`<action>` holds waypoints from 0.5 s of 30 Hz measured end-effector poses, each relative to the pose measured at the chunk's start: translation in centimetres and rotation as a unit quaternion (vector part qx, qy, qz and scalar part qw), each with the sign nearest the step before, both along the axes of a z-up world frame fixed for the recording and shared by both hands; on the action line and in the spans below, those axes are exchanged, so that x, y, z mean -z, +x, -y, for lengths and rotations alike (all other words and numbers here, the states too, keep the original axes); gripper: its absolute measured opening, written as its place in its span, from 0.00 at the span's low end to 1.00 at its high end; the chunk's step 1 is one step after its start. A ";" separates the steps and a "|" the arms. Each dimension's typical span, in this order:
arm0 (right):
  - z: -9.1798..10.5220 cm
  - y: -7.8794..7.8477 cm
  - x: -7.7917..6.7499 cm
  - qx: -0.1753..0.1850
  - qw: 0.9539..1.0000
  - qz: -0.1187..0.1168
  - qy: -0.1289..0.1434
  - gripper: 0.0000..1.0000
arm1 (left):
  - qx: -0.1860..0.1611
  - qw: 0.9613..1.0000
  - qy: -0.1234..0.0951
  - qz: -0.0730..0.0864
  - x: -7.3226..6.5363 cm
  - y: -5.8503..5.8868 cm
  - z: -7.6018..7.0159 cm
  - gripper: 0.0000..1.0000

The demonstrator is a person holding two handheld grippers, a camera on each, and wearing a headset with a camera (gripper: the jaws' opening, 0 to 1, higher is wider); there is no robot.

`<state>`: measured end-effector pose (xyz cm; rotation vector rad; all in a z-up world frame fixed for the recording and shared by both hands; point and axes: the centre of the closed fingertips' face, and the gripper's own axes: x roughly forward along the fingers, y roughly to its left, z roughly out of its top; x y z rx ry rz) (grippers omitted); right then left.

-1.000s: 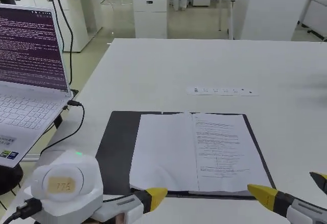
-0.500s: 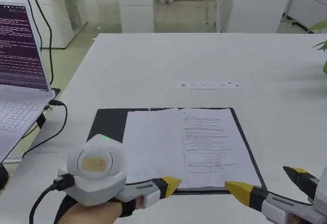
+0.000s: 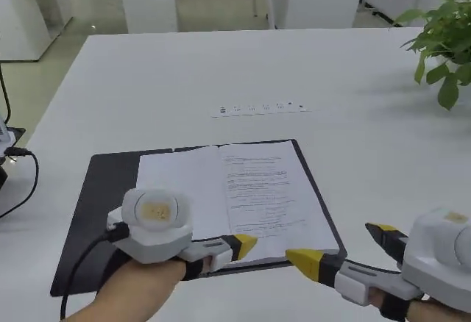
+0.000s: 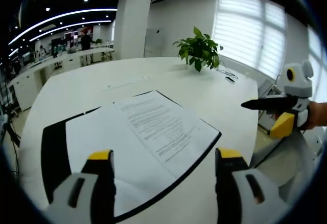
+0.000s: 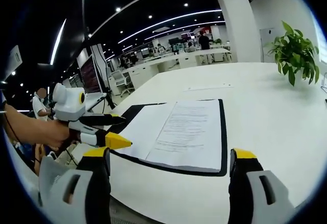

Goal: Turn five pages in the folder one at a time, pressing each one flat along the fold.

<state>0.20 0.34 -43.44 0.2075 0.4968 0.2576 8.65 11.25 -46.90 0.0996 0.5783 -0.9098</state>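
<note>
Inspection of the worktop [image 3: 383, 116]: the folder [image 3: 103, 204] is lying open and flat directly ahead of both grippers. A blank page [image 3: 180, 182] is resting on its left half and a printed page [image 3: 261, 190] on its right half.

The left gripper [image 4: 164, 155] is being held at the folder's near edge, jaws spread wide and grasping nothing. In the left gripper view its left jaw is showing over the blank page, and its right jaw is standing past the folder's edge, over bare worktop. Whether either jaw is touching the paper cannot be told.

The right gripper [image 3: 342, 245] is being held just off the folder's near right corner, above the worktop. Its jaws are likewise spread and empty, and the folder is lying ahead of it and to its left.

A white power strip [image 3: 259, 107] is lying beyond the folder's far edge, well ahead of both grippers. A green plant [image 3: 441, 43] is standing ahead of the right gripper and to its right.
</note>
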 end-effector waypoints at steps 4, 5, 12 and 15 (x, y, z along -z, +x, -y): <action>0.4 0.3 0.6 0.003 1.000 -0.007 -0.003 0.97 | 0.016 1.000 0.000 -0.001 0.8 0.0 1.8 0.80; 0.5 0.3 0.7 0.005 1.000 -0.008 -0.002 0.97 | 0.021 1.000 -0.001 -0.001 1.1 0.0 2.4 0.79; 1.2 0.9 1.4 0.012 1.000 -0.014 0.000 0.97 | 0.040 0.999 -0.004 -0.002 2.6 0.1 5.3 0.77; 1.4 1.2 1.6 0.016 1.000 -0.015 0.005 0.97 | 0.041 0.999 -0.012 -0.002 3.1 0.2 6.4 0.76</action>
